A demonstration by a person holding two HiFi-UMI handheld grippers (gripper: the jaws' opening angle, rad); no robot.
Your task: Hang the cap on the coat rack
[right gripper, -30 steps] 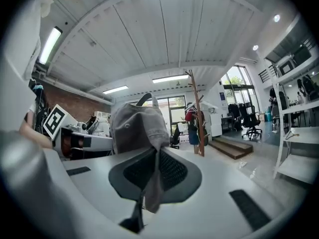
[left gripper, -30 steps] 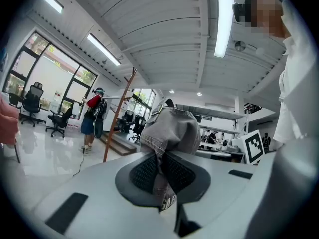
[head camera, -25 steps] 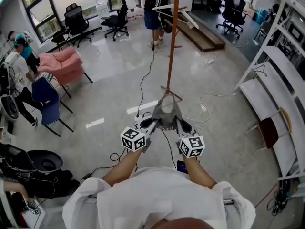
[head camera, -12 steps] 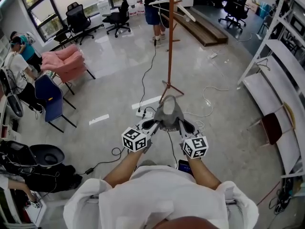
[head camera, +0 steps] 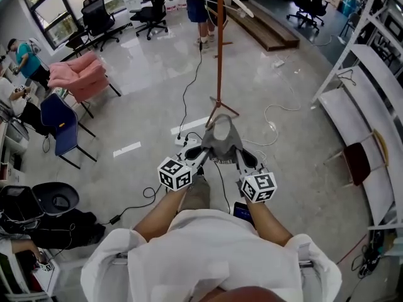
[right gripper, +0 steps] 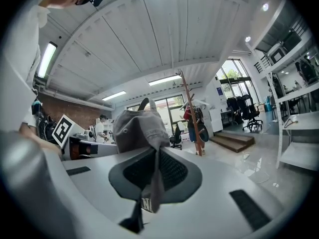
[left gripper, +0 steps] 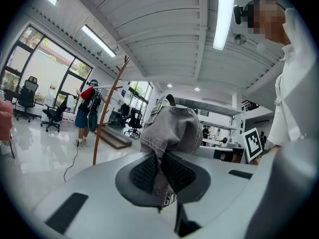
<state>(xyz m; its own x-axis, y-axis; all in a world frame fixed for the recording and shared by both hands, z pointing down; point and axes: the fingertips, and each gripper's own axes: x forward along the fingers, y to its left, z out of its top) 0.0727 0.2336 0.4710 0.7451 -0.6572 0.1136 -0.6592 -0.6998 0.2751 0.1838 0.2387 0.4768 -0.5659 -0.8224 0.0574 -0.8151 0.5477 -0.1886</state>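
A grey cap [head camera: 220,138] hangs in the air in front of the person, held from both sides. My left gripper [head camera: 200,153] is shut on its fabric edge; in the left gripper view the cloth [left gripper: 168,128] is pinched between the black pads [left gripper: 144,172]. My right gripper [head camera: 240,157] is shut on the opposite edge, with the cap [right gripper: 137,127] bunched above its pads [right gripper: 172,171]. The wooden coat rack [head camera: 220,49] stands on the floor straight ahead, beyond the cap; its pegs are at the frame's top. It shows as a thin pole in both gripper views [left gripper: 107,114] [right gripper: 192,114].
A person [head camera: 199,5] stands just behind the rack. Cables [head camera: 189,87] and a power strip [head camera: 183,142] lie on the floor near its base. A pink armchair [head camera: 79,77] and a blue chair [head camera: 60,124] are at left, white shelving [head camera: 359,106] at right.
The person has stepped a little nearer the rack, and a shoe now shows under the left forearm. Both grippers still hold the cap out in front, unchanged.
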